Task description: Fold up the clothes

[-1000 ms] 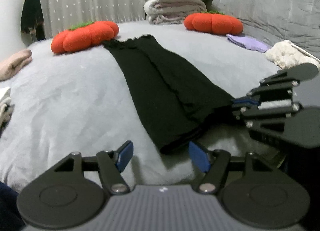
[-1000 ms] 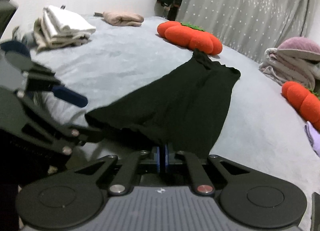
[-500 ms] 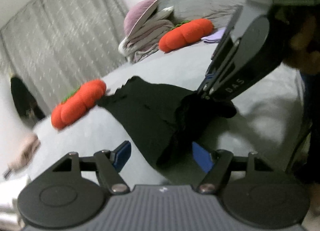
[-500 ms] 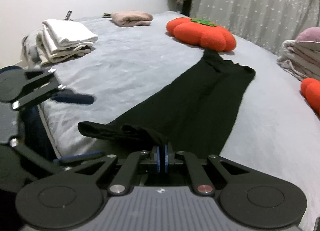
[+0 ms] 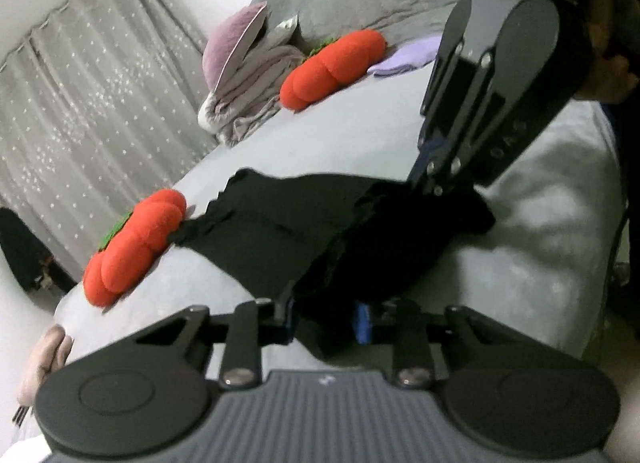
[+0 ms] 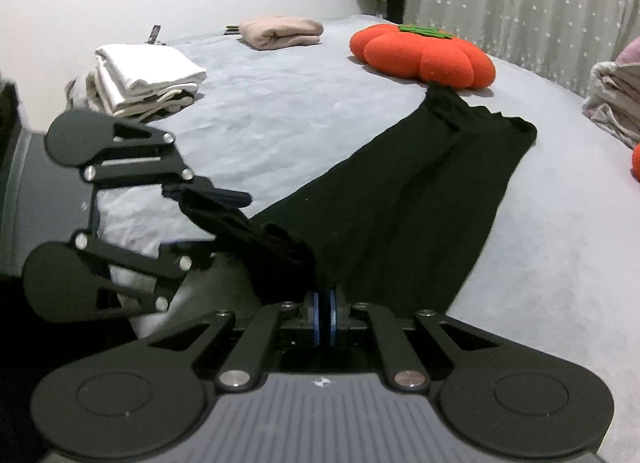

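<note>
**Both tools grip the near end of the black garment**

The black garment [image 6: 420,199] lies lengthwise on the grey bed [image 6: 280,111], its far end touching an orange pumpkin cushion [image 6: 424,53]. The right tool [image 6: 324,317] is clamped on the near edge. The left tool [image 5: 324,321] has just been closing, cloth bunched between its pads.

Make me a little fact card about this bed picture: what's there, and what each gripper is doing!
garment: long black garment stretched across the grey bed
left gripper: jaws have just been closing, black cloth between them
right gripper: shut on the garment's near edge
far end of garment: reaches the orange pumpkin cushion
also on bed: folded white stack, folded pink item
</note>
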`<act>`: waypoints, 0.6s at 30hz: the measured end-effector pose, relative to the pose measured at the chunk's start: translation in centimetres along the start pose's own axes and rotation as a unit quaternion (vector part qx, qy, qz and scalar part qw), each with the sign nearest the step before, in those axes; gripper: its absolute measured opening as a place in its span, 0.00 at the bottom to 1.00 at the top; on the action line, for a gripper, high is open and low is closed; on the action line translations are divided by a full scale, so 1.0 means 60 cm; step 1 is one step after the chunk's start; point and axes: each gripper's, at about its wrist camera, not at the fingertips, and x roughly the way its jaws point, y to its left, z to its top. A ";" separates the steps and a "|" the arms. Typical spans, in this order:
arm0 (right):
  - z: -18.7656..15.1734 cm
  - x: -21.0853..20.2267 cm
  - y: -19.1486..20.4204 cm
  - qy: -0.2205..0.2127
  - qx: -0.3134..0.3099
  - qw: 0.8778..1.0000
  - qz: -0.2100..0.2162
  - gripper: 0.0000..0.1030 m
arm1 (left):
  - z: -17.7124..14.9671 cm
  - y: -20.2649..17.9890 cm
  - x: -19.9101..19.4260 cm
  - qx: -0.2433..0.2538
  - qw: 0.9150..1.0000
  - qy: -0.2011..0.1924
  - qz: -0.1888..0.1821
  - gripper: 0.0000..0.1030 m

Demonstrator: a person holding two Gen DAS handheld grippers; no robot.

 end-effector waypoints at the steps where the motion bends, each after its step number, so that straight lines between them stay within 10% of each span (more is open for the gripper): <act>1: -0.002 -0.002 0.002 -0.003 -0.006 1.000 0.000 0.06 | -0.002 -0.001 -0.003 0.002 1.000 -0.003 -0.002 0.25; 18: -0.025 -0.028 0.020 -0.030 -0.040 0.999 0.011 0.11 | -0.005 0.007 -0.020 -0.022 0.999 -0.025 -0.007 0.11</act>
